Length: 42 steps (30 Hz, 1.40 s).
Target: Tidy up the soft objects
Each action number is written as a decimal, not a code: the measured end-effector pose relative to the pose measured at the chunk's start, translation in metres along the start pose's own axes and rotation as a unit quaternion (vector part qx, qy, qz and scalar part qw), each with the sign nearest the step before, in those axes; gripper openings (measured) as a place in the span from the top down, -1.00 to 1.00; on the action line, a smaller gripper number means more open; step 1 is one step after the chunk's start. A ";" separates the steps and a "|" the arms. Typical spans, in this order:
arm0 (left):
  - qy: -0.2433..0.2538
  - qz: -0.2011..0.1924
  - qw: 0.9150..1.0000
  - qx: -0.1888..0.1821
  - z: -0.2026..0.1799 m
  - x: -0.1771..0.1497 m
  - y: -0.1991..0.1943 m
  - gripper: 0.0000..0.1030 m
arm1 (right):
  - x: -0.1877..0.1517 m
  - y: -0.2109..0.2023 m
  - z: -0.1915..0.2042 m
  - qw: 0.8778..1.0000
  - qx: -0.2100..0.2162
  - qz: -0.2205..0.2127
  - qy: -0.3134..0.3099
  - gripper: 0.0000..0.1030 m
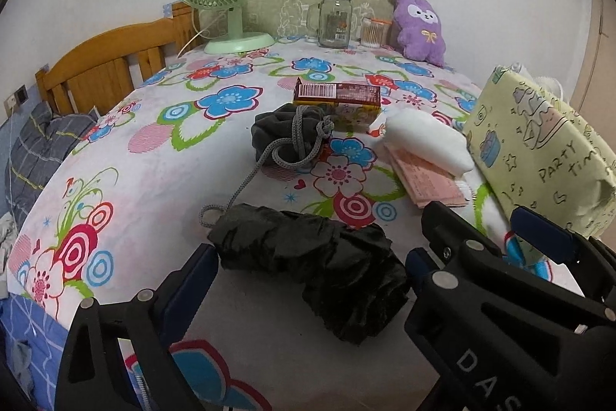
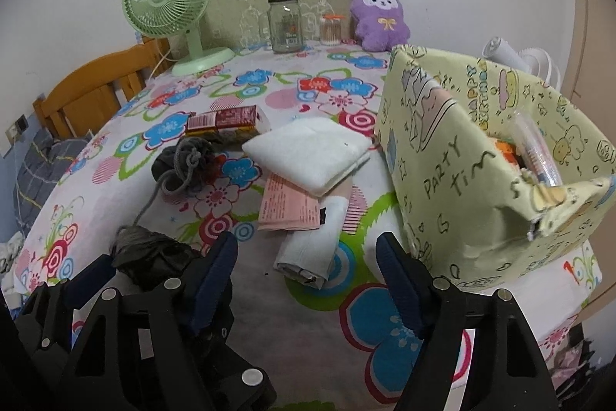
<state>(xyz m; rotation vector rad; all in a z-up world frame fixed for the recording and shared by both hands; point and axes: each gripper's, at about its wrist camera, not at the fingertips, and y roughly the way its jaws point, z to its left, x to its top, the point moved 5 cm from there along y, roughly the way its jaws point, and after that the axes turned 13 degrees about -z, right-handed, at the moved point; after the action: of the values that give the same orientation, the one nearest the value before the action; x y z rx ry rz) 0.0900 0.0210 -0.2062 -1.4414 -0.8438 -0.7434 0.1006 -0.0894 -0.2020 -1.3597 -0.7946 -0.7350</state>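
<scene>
A crumpled black cloth bundle lies at the table's near edge, between the fingers of my open left gripper; it also shows in the right wrist view. A dark grey drawstring pouch with a long grey cord lies behind it, also in the right wrist view. A folded white towel lies mid-table over pink paper sheets. A yellow patterned fabric box stands at the right with a few items inside. My right gripper is open and empty, beside the box. A purple plush toy sits at the back.
A green desk fan, a glass jar with a green lid and a small jar of cotton swabs stand at the back. A red-brown carton lies mid-table. A folded white packet lies near the front. A wooden headboard is at the left.
</scene>
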 end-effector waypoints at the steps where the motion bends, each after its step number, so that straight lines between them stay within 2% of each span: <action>1: 0.002 0.000 1.000 0.000 0.000 0.000 0.002 -0.91 | -0.001 0.002 0.000 1.000 0.000 0.003 0.001 -0.45; 10: 0.019 0.001 1.000 0.006 -0.001 -0.002 0.012 -0.82 | -0.007 0.020 -0.004 0.999 -0.002 0.027 0.021 -0.24; 16: 0.022 0.002 1.000 -0.009 -0.003 -0.001 0.011 -0.66 | -0.007 0.024 -0.004 0.999 -0.001 0.030 0.022 0.06; 19: 0.030 0.000 0.999 -0.020 -0.007 -0.001 0.011 -0.52 | -0.007 0.025 -0.003 0.999 -0.001 0.033 0.014 0.24; 25: 0.030 -0.001 0.999 -0.032 -0.009 0.000 0.007 -0.15 | -0.006 0.023 -0.003 0.999 0.006 0.035 0.016 0.32; 26: 0.029 0.000 0.999 -0.033 -0.010 0.000 0.007 -0.05 | -0.006 0.022 -0.003 0.999 0.007 0.035 0.016 0.32; 27: 0.028 -0.001 0.999 -0.033 -0.009 0.000 0.006 0.16 | -0.006 0.021 -0.002 0.999 0.008 0.035 0.016 0.33; 28: 0.027 -0.001 0.999 -0.032 -0.009 0.000 0.005 0.22 | -0.006 0.021 -0.002 0.999 0.010 0.035 0.015 0.33; 35: 0.013 0.001 0.999 -0.033 -0.004 0.001 0.001 0.24 | -0.004 0.014 0.003 0.999 0.017 0.032 0.011 0.35; 42: 0.010 -0.014 1.000 -0.025 0.000 0.008 -0.010 0.25 | 0.003 0.003 0.007 1.000 0.023 0.017 0.007 0.39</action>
<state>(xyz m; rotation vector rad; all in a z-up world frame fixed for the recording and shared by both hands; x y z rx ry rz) 0.0854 0.0215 -0.1943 -1.4665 -0.8371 -0.8023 0.1040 -0.0824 -0.2009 -1.3221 -0.7705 -0.6940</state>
